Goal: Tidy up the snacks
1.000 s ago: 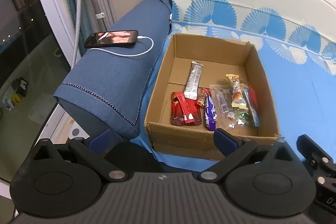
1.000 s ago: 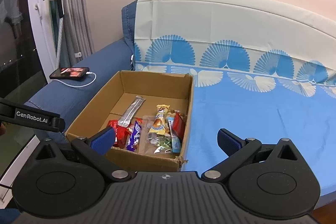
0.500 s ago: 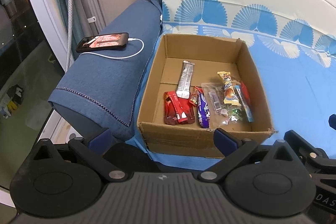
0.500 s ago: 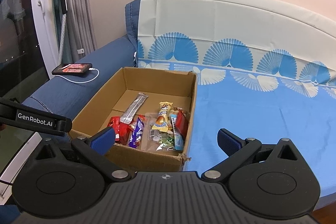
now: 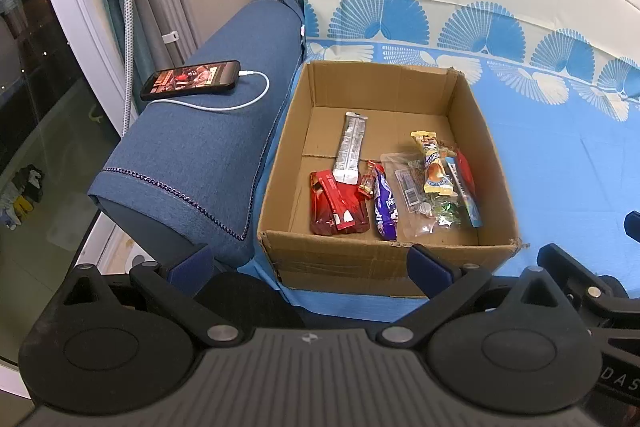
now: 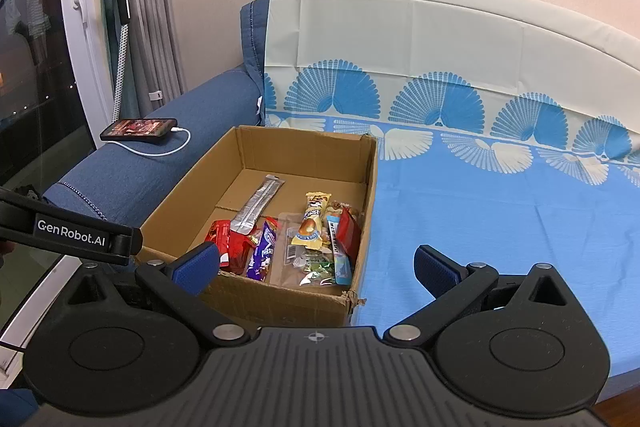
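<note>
Both the left tongs [image 5: 310, 261] and the right tongs [image 6: 316, 265] are being held wide open and empty, short of the cardboard box [image 5: 384, 263]. The snacks [image 5: 394, 189] are already lying inside it, crowded toward its 5 o'clock corner. Whether sorting is starting or finishing is not being shown; perhaps some wrappers are overlapping, so any grip is best taken from above.

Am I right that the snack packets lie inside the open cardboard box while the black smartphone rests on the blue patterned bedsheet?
Not quite: the black smartphone rests on the dark blue denim armrest, as the left wrist view shows. The snack packets do lie inside the open cardboard box.
</note>
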